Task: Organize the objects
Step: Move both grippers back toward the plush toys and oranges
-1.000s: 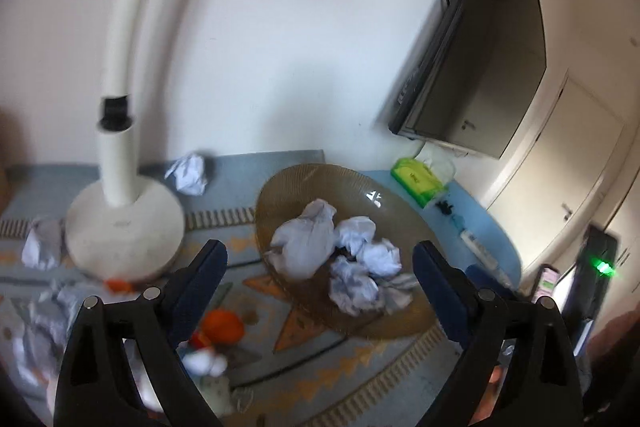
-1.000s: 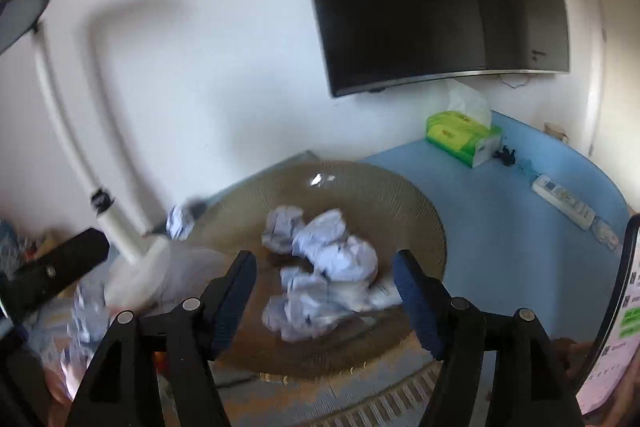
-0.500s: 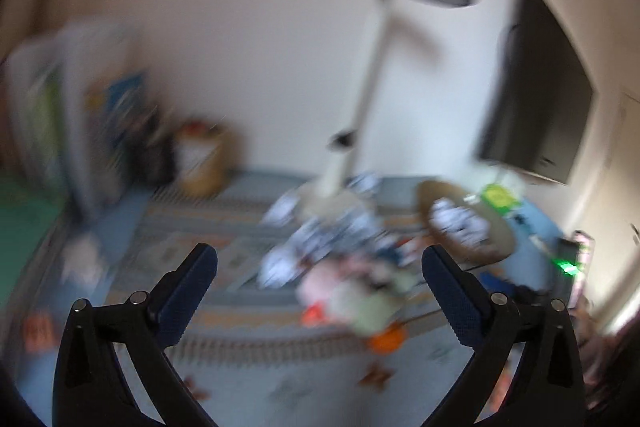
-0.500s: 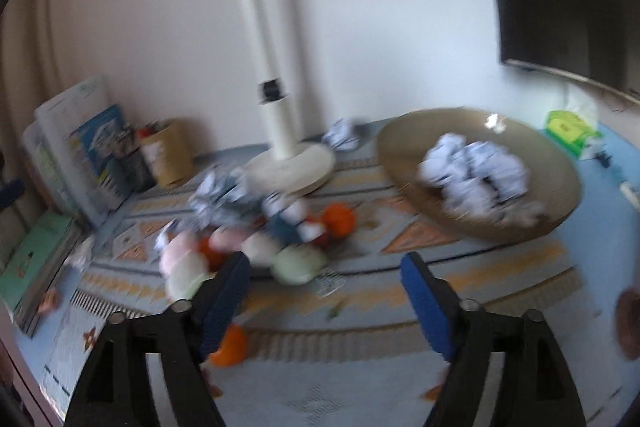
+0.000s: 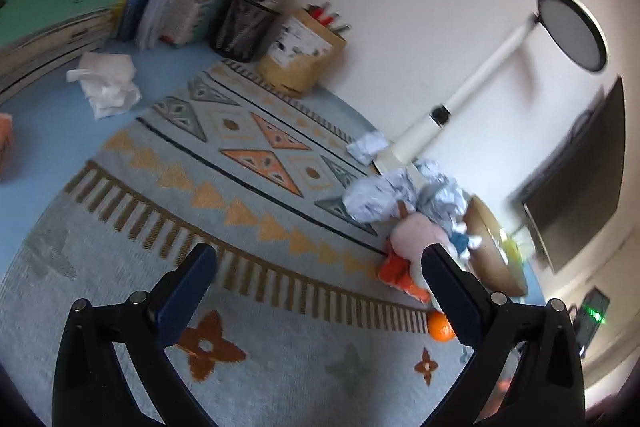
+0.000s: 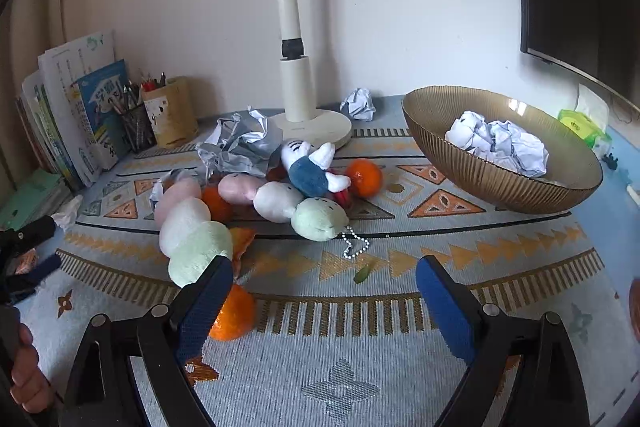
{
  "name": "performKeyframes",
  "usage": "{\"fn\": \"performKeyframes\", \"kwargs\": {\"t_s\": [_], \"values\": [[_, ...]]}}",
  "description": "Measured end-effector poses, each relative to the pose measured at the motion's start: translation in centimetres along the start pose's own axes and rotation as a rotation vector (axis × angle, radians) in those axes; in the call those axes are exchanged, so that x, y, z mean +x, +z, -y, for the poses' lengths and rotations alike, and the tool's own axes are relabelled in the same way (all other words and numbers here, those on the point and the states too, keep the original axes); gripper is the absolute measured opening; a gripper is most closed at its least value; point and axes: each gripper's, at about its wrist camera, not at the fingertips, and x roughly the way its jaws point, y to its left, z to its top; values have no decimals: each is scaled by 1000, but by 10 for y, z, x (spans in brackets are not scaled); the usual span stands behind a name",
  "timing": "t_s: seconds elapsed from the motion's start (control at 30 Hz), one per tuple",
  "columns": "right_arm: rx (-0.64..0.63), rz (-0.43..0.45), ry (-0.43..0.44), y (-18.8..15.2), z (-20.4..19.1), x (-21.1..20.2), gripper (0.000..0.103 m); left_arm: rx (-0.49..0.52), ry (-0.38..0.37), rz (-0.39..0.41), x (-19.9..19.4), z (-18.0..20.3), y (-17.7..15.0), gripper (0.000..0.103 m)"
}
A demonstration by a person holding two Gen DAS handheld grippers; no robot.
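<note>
White wall behind, surface covered by a flat-woven pale blue mat point(image 6: 360, 359) with orange triangle bands and brown fringe stripes; bare blue surface shows past the mat edges.

Ribbed amber glass bowl point(image 6: 480, 167), shallow and wide, sits at right on the mat, holding crumpled white paper balls point(image 6: 500, 143). White lamp post on a round flat base point(image 6: 316, 125) stands at the back centre; one loose paper ball point(image 6: 360, 103) just beside the base, a bigger crumpled grey-white wad point(image 6: 240, 143) left of it.

Clutter pile mid-mat: soft round plush toys in pink, white and pale green point(image 6: 192, 227), a white-and-blue plush rabbit point(image 6: 312, 167) on top, a glossy orange point(image 6: 364, 177) touching the pile's right side, a second orange point(image 6: 232, 315) near the front, a metal bead chain point(image 6: 354, 245) trailing from the green plush.

Back left: upright books point(image 6: 80, 115), black mesh pen cup point(image 5: 244, 27), brown cardboard pen box point(image 5: 304, 59). Crumpled white tissue point(image 5: 108, 83) on bare blue beside them.

Left hand-held gripper point(image 5: 320, 291): jaws wide apart, nothing between, over open mat; plenty of free room there.

Right hand-held gripper point(image 6: 324, 303): jaws have just been opening, now spread, empty; left finger sits in front of the near orange and green plush. Clear strip between pile and bowl.
</note>
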Motion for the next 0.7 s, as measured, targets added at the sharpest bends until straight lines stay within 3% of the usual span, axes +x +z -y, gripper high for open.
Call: {"fn": "performKeyframes", "kwargs": {"t_s": [0.17, 0.5, 0.7], "values": [[-4, -9, -7, 0, -1, 2, 95, 50, 38, 21, -2, 10, 1, 102], [82, 21, 39, 0, 19, -7, 95, 265, 161, 48, -3, 48, -15, 102], [120, 19, 65, 2, 26, -6, 95, 388, 183, 15, 5, 66, -25, 102]]}}
